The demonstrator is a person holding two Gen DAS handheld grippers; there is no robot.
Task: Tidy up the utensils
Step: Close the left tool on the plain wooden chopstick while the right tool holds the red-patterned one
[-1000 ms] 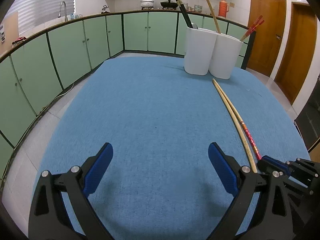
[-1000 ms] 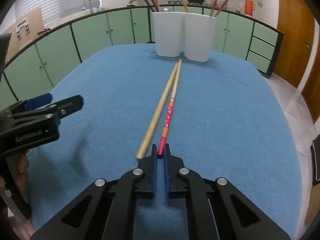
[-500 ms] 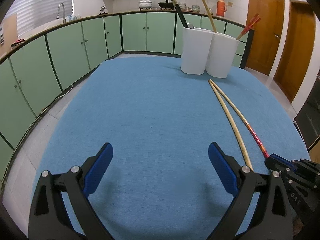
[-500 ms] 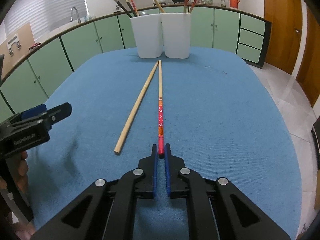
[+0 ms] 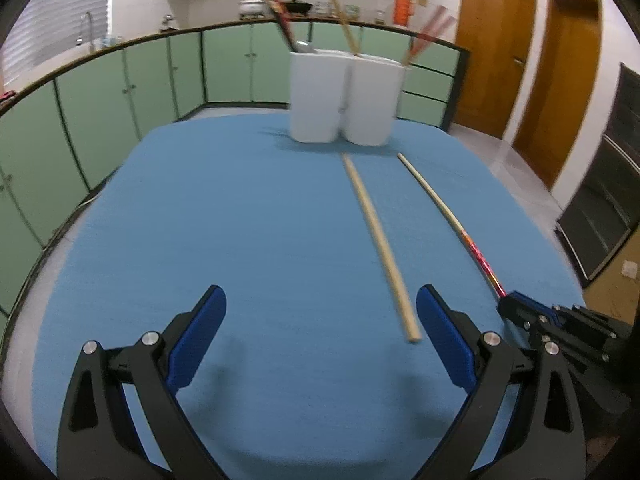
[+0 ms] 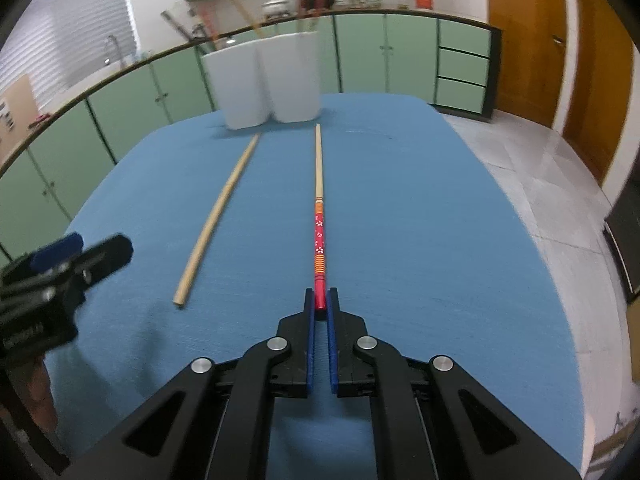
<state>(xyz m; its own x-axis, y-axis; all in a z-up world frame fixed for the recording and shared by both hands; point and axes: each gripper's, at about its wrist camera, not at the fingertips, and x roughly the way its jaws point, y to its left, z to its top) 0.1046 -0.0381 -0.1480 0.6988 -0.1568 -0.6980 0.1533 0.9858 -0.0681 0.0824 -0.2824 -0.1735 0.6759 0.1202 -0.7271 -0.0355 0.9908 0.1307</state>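
My right gripper [image 6: 319, 304] is shut on the red patterned end of a long chopstick [image 6: 319, 216], which points away toward two white holders [image 6: 272, 84]. That same red-ended chopstick [image 5: 452, 216] shows in the left wrist view, with the right gripper [image 5: 510, 305] at its near end. A plain wooden chopstick [image 5: 378, 240] lies on the blue table [image 5: 240, 240]; its near end sits just inside the right finger of my open left gripper [image 5: 320, 332]. The plain chopstick [image 6: 218, 216] also lies left of the held one. The holders [image 5: 346, 98] contain several utensils.
Green kitchen cabinets [image 5: 120, 88] curve around the far side and left of the table. Wooden doors [image 5: 532, 56] stand at the right. The left gripper [image 6: 60, 264] reaches in at the left edge of the right wrist view. Tiled floor [image 6: 540, 184] lies past the table's right edge.
The red-ended chopstick has swung away from the plain one, so the two now lie apart. My left gripper has shifted right, bringing the plain chopstick's near end between its fingers.
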